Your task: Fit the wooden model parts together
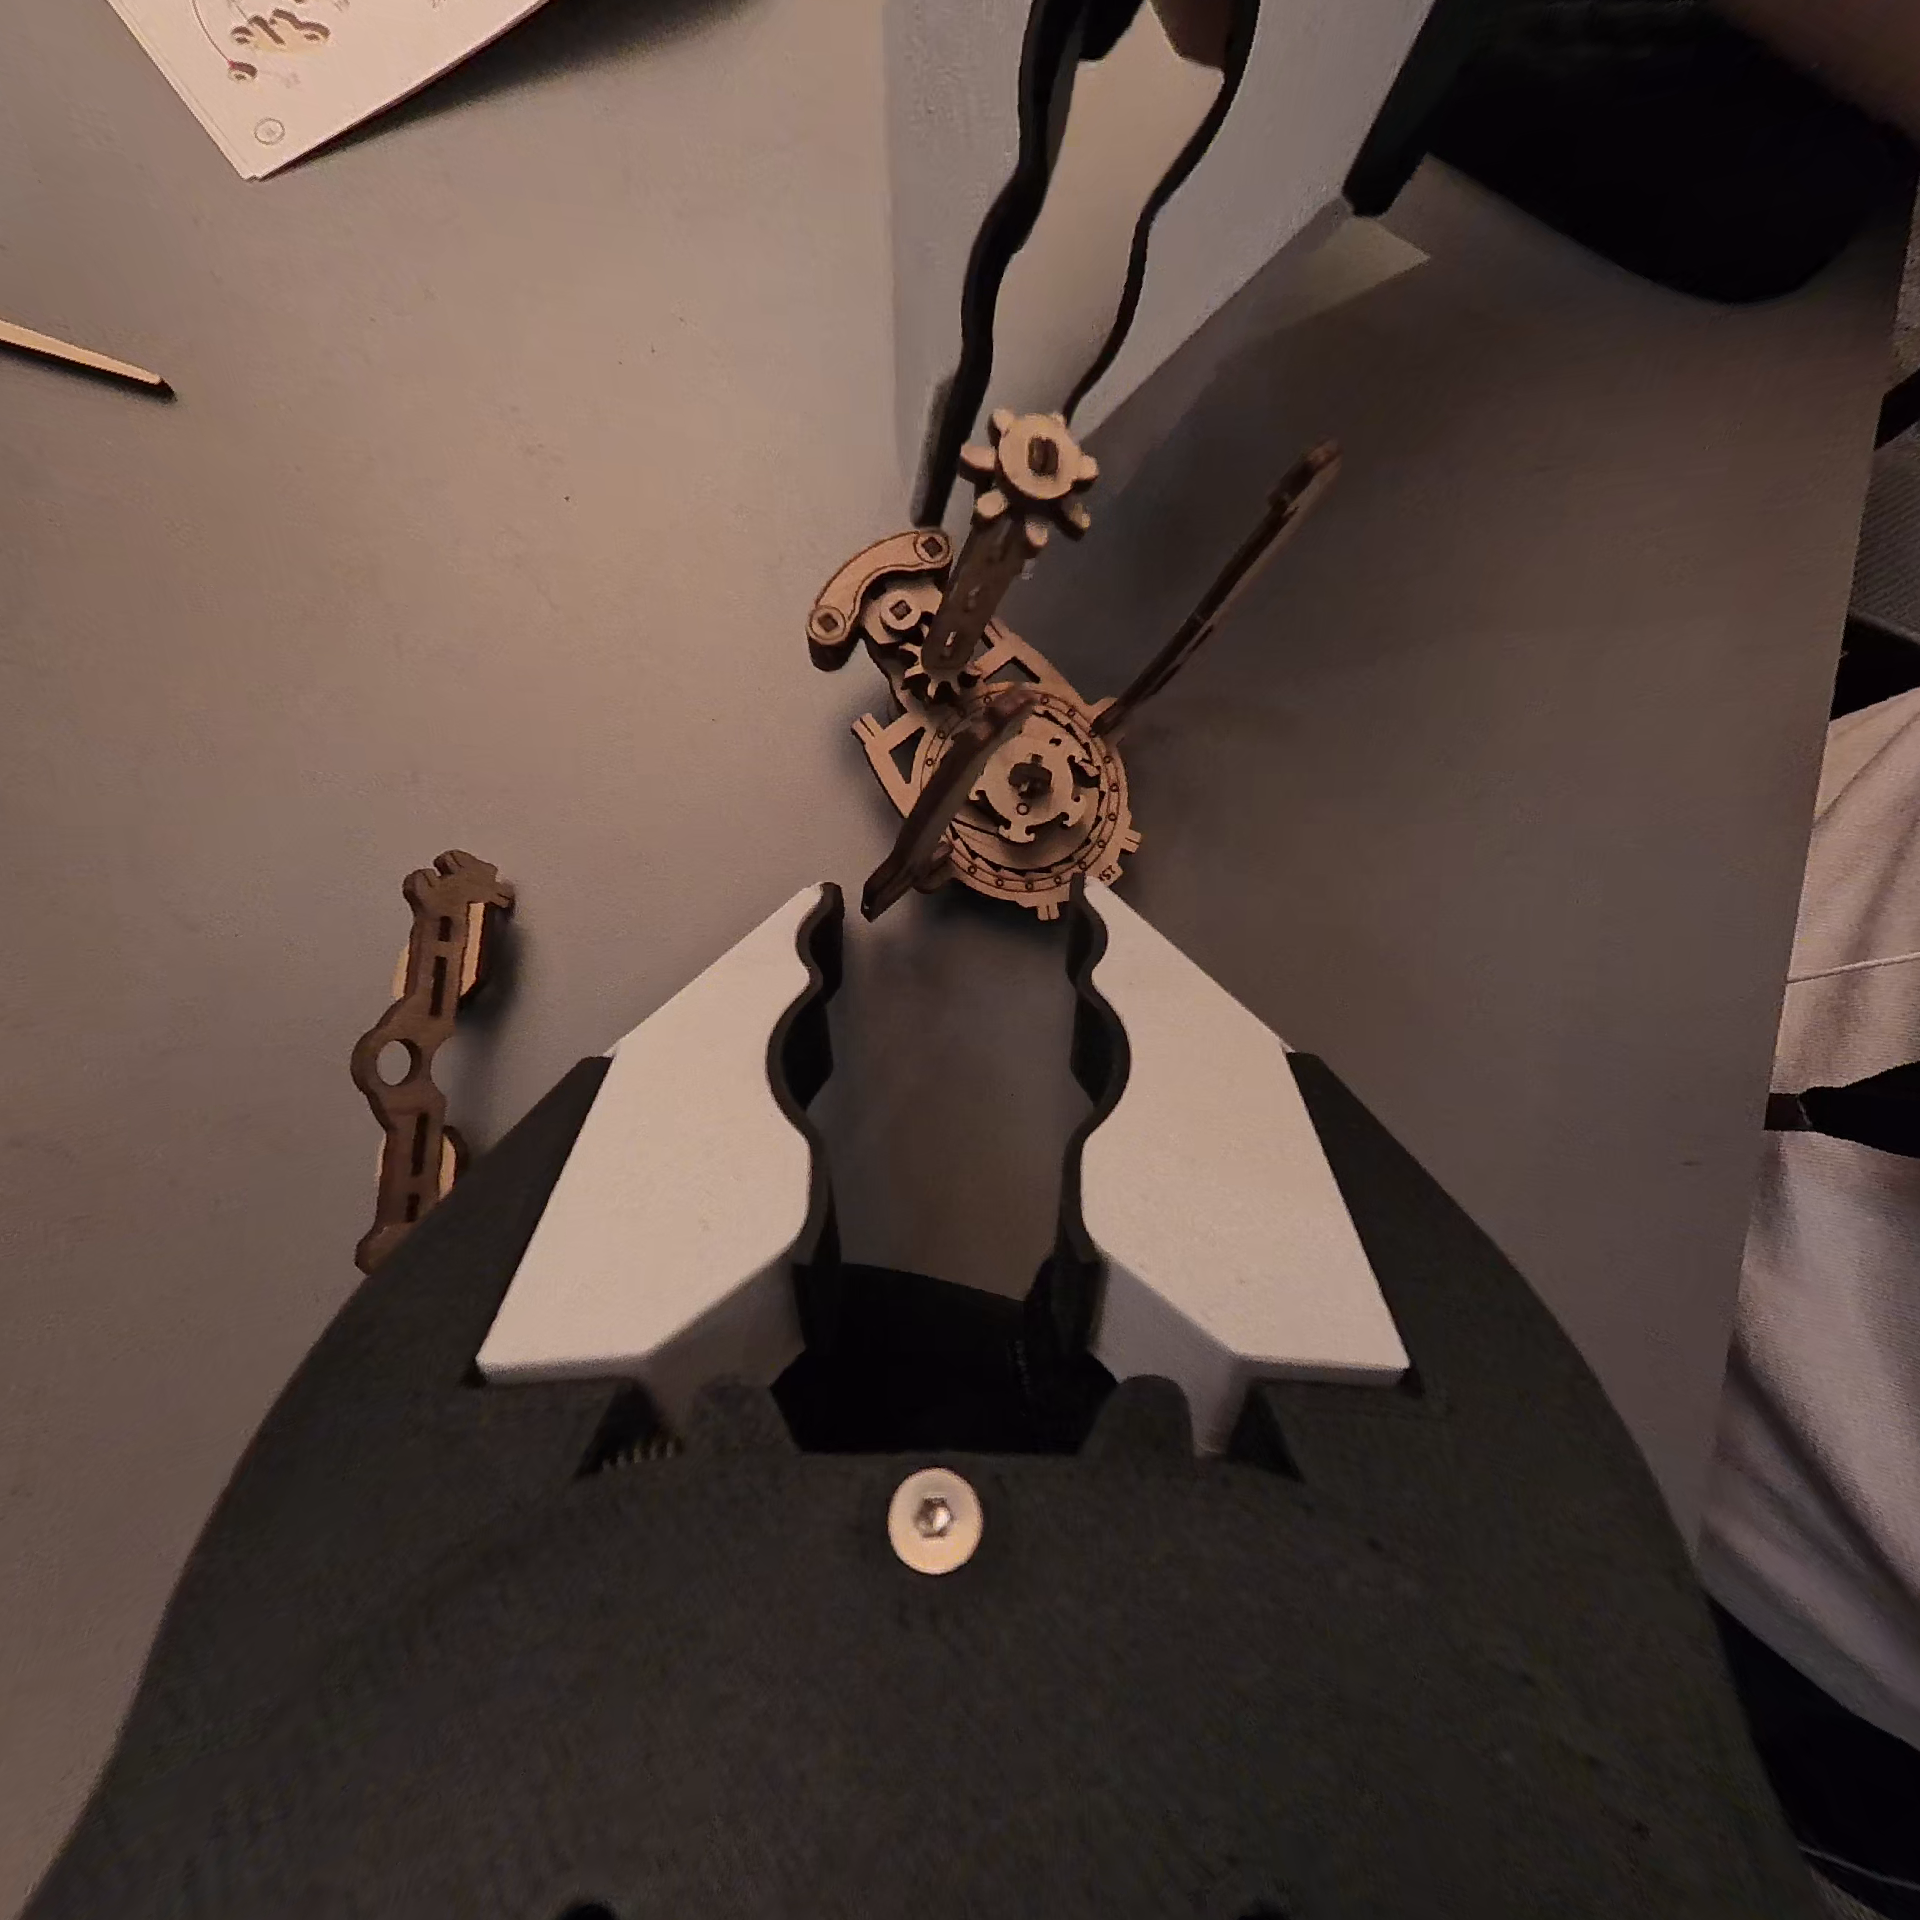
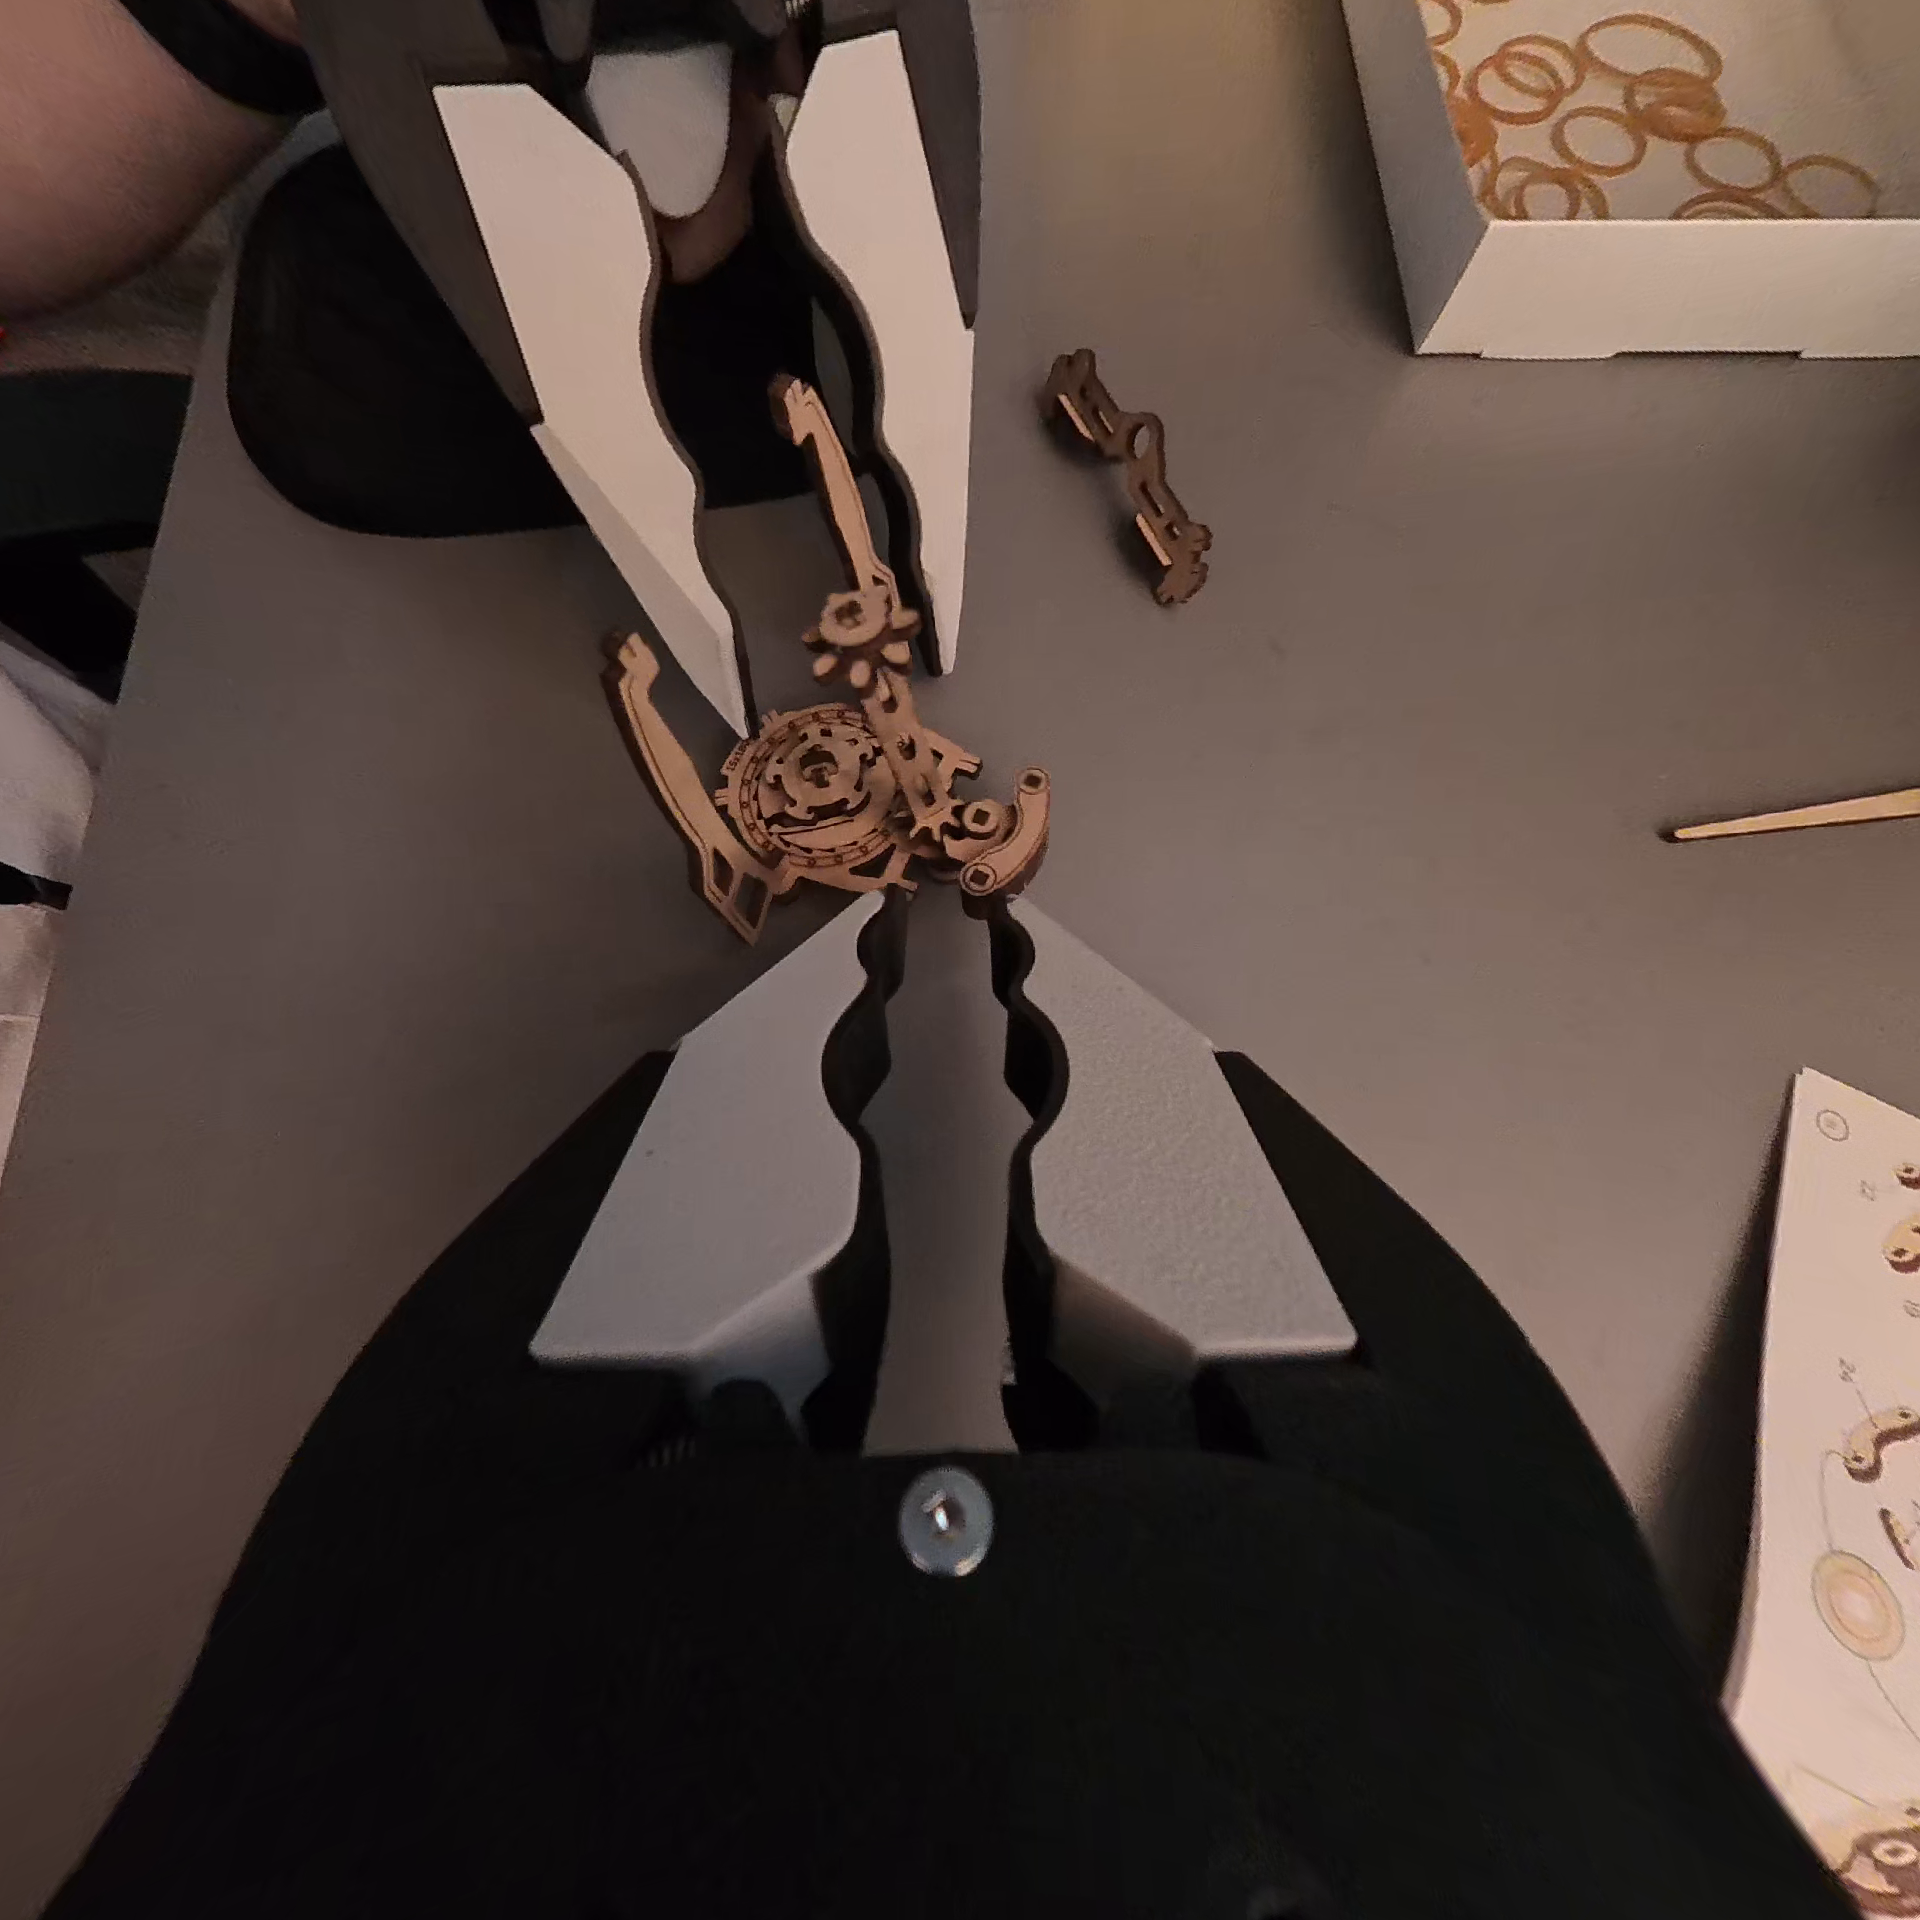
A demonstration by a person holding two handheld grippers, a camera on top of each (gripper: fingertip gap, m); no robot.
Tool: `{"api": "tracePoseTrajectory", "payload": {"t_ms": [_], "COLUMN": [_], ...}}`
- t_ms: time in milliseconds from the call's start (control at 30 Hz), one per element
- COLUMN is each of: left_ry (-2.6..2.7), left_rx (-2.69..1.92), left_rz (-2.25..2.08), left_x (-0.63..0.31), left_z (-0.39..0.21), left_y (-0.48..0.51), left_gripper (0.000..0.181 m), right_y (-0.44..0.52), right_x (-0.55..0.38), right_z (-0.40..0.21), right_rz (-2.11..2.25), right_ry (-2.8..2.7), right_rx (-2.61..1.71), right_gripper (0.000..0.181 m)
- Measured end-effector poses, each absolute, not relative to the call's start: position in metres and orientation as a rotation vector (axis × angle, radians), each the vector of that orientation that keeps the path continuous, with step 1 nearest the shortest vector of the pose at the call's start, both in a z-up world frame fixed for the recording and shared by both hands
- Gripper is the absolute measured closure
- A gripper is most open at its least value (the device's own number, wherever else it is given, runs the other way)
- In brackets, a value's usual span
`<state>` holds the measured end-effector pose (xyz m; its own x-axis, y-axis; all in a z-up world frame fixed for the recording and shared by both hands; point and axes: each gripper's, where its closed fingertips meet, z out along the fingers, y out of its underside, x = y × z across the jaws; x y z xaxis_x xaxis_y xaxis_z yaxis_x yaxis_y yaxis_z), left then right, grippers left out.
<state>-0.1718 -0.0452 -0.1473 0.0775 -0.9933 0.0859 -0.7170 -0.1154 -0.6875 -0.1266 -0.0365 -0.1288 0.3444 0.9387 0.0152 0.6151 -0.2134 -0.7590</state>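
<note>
- While both tools sit this close to the brown laser-cut wooden gear assembly w/ ring dial, cogs and two long curved arms (image 2: 831,800), go slow: judged best to steady it at the ring w/ one tool and press w/ the other, never on the thin arms, which look easy to snap.
- Assembly sits mid grey tabletop (image 2: 1455,987), toward the edge nearest the person.
- Right gripper (image 2: 940,904): fingers narrow, tips at the assembly's curved link end; cannot tell if it actually pinches it.
- Left gripper (image 1: 951,899): jaws wide apart, holding nothing, tips just beside the ring dial and one arm's end.
- Pose: the two tools face each other across the assembly, both angled down at the tabletop.
- Loose dark-brown notched wooden strip w/ a round hole (image 2: 1132,478) lies apart, likely a next part.
- Toward the far corner: white cardboard box of tan rubber bands (image 2: 1662,281); a thin pale wooden stick (image 2: 1797,816) and printed instruction sheet (image 2: 1829,1455) by the right edge.
</note>
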Motion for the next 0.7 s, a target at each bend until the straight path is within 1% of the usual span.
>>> {"api": "tracePoseTrajectory", "payload": {"t_ms": [500, 600, 700], "left_ry": [1.685, 1.689, 1.691], "left_rx": [-1.886, -1.884, -1.884], "left_rz": [-0.769, -0.77, -0.768], "left_x": [-0.172, -0.172, -0.172], "left_z": [-0.147, -0.147, -0.147], "left_y": [-0.045, -0.046, -0.046], "left_gripper": [0.14, 0.14, 0.14], "right_y": [-0.034, -0.033, -0.029], "right_x": [-0.127, -0.129, -0.131], "right_z": [-0.128, -0.126, -0.117], "right_rz": [0.597, 0.636, 0.687], "right_ry": [-1.355, -1.34, -1.281], "right_rx": [-1.915, -1.908, -1.895], "right_gripper": [0.167, 0.163, 0.163]}}
